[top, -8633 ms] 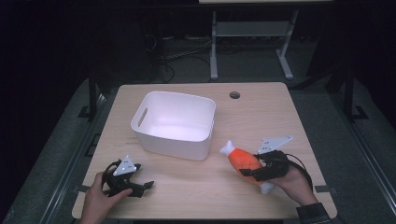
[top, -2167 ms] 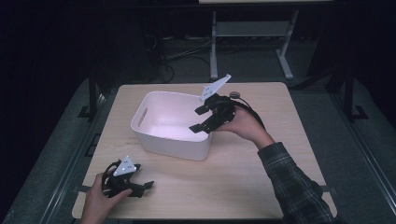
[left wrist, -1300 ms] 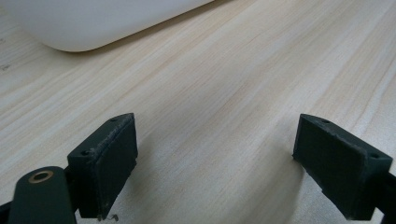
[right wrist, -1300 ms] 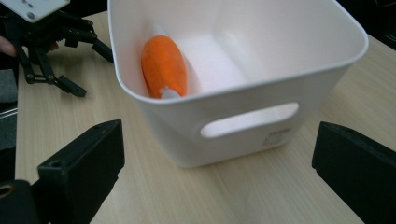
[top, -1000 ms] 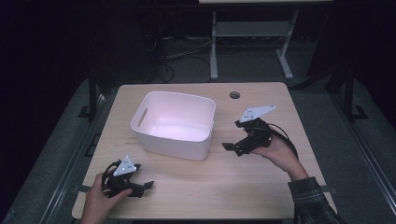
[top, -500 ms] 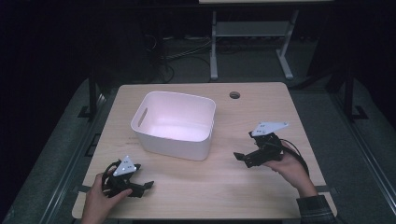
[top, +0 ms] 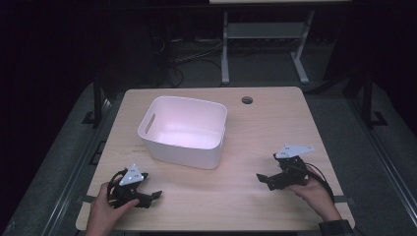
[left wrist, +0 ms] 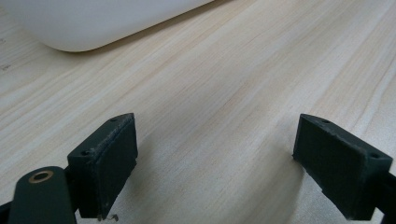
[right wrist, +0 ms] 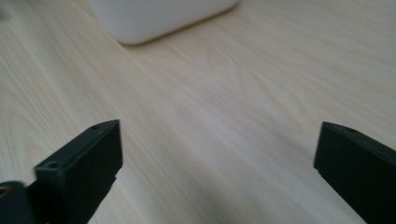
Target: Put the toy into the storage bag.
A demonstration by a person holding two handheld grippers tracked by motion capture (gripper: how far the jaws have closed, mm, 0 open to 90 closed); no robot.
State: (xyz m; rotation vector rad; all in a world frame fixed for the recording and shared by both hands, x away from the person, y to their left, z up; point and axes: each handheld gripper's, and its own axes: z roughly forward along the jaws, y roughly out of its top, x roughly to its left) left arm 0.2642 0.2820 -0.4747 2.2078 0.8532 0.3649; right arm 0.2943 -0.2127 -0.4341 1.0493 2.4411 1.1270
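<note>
The white plastic bin (top: 184, 132) sits mid-counter (top: 255, 123), far-left of the right gripper (top: 263, 180) and far-right of the left gripper (top: 153, 195); both jaws are spread, holding nothing, the left slightly nearer.

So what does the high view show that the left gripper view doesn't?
Seen from the high view: the whole white bin with its open top and handle slot, both hands, the right gripper, and the round hole in the table. Seen from the left gripper view: the left gripper close up, its jaws wide apart with nothing between them. Shared by both: the light wooden table and the bin's lower wall.
</note>
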